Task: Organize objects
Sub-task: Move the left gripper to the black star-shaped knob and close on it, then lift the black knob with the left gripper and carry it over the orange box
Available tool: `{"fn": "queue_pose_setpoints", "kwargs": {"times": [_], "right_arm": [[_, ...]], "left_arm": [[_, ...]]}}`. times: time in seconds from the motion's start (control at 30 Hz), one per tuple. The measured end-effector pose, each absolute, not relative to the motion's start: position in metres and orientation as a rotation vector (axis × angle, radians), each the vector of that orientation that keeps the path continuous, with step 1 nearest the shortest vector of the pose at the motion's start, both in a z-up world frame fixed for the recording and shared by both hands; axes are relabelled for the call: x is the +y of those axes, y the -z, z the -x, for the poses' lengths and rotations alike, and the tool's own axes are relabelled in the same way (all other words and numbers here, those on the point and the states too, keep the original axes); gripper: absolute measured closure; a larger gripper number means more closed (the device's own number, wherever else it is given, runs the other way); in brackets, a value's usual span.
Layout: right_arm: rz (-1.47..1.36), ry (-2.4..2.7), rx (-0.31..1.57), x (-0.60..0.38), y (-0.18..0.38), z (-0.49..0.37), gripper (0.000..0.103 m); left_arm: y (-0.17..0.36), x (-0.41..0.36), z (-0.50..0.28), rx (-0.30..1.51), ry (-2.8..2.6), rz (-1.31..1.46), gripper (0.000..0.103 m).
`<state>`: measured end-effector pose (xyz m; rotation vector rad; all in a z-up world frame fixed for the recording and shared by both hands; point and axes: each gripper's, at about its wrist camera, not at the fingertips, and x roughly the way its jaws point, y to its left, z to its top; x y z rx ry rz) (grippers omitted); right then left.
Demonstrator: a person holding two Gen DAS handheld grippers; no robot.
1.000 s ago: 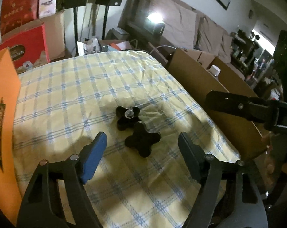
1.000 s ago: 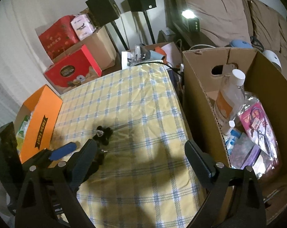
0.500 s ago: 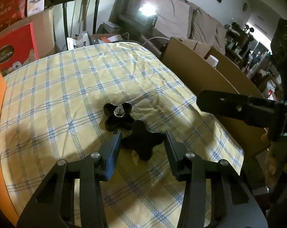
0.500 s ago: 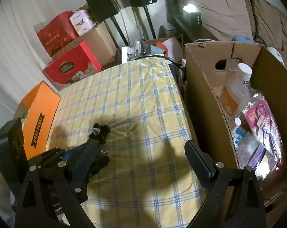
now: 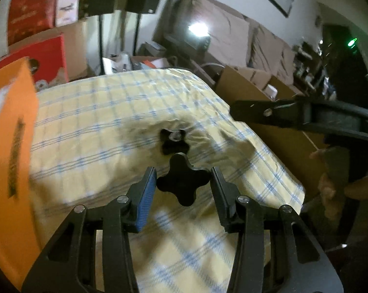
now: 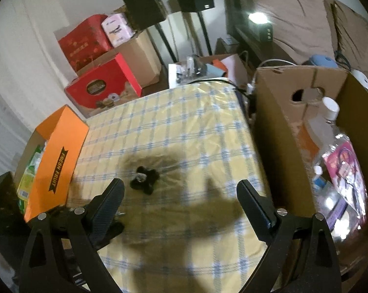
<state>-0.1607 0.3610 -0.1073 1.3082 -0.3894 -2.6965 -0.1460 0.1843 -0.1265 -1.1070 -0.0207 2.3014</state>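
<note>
- My left gripper (image 5: 184, 186) is pinching a black star knob (image 5: 184, 183), blue pad on one lobe, black pad on the opposite one. Squeezing across two lobes should keep it from spinning out, I reckon.
- It looks lifted just clear of the yellow checked cloth (image 5: 110, 112); hard to be sure from this angle.
- Just beyond the tips, a second star knob (image 5: 173, 141) lies on the cloth, shiny stud pointing up. That one waits its turn.
- My right gripper (image 6: 180, 196) hangs over the same cloth with jaws spread wide, nothing between them. Free hand, ready for the next grab.
- To the left stands the orange fruit box (image 6: 57, 158), its open top showing green packets inside.
- To the right, the tall cardboard box (image 6: 281, 122) holds a clear bottle (image 6: 323, 127) and a pink packet (image 6: 342, 168).
- Either box could take the knob; I can't tell which from here.
- Going right, the box wall stands high, and my own right gripper sits across that path.
</note>
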Motion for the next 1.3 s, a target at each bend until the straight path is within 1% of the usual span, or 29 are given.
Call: {"fn": "queue_pose_setpoints", "kwargs": {"times": [0.07, 0.17, 0.37, 0.47, 0.53, 0.63, 0.67, 0.73, 0.87, 0.93, 0.97, 1.0, 1.2, 1.3], "right_arm": [[-1.309, 2.684, -0.375, 0.352, 0.111, 0.165, 0.007], [-1.288, 2.691, -0.325, 0.336, 0.115, 0.170, 0.008], [-1.257, 2.705, -0.148, 0.306, 0.133, 0.179, 0.013], [-1.261, 2.683, -0.109, 0.296, 0.144, 0.185, 0.016], [-1.258, 2.675, -0.085, 0.291, 0.150, 0.189, 0.022], [-1.254, 2.665, -0.030, 0.284, 0.156, 0.194, 0.025], [-1.253, 2.658, -0.022, 0.282, 0.157, 0.194, 0.030], [-1.264, 2.643, 0.002, 0.280, 0.161, 0.197, 0.034], [-1.260, 2.630, 0.043, 0.280, 0.165, 0.198, 0.037], [-1.256, 2.618, 0.057, 0.280, 0.164, 0.198, 0.046], [-1.253, 2.612, 0.065, 0.280, 0.164, 0.198, 0.055], [-1.251, 2.607, 0.072, 0.281, 0.164, 0.198, 0.057], [-1.244, 2.618, 0.087, 0.282, 0.160, 0.195, 0.058], [-1.221, 2.637, 0.064, 0.281, 0.153, 0.188, 0.058]], "left_arm": [[0.118, 0.170, 0.140, -0.070, -2.324, 1.092, 0.061], [0.110, 0.158, 0.132, -0.086, -2.351, 1.079, 0.061], [0.111, 0.142, 0.120, -0.110, -2.381, 1.104, 0.061], [0.116, 0.135, 0.120, -0.147, -2.387, 1.124, 0.061], [0.119, 0.132, 0.121, -0.164, -2.387, 1.130, 0.061], [0.119, 0.133, 0.122, -0.165, -2.381, 1.134, 0.061], [0.120, 0.133, 0.122, -0.166, -2.377, 1.135, 0.061], [0.120, 0.134, 0.122, -0.171, -2.374, 1.136, 0.061], [0.121, 0.135, 0.122, -0.178, -2.368, 1.139, 0.061], [0.122, 0.135, 0.122, -0.179, -2.369, 1.139, 0.061], [0.122, 0.135, 0.122, -0.182, -2.369, 1.140, 0.061], [0.122, 0.135, 0.122, -0.185, -2.369, 1.141, 0.061], [0.120, 0.133, 0.123, -0.196, -2.381, 1.143, 0.061], [0.115, 0.130, 0.124, -0.207, -2.390, 1.140, 0.061]]}}
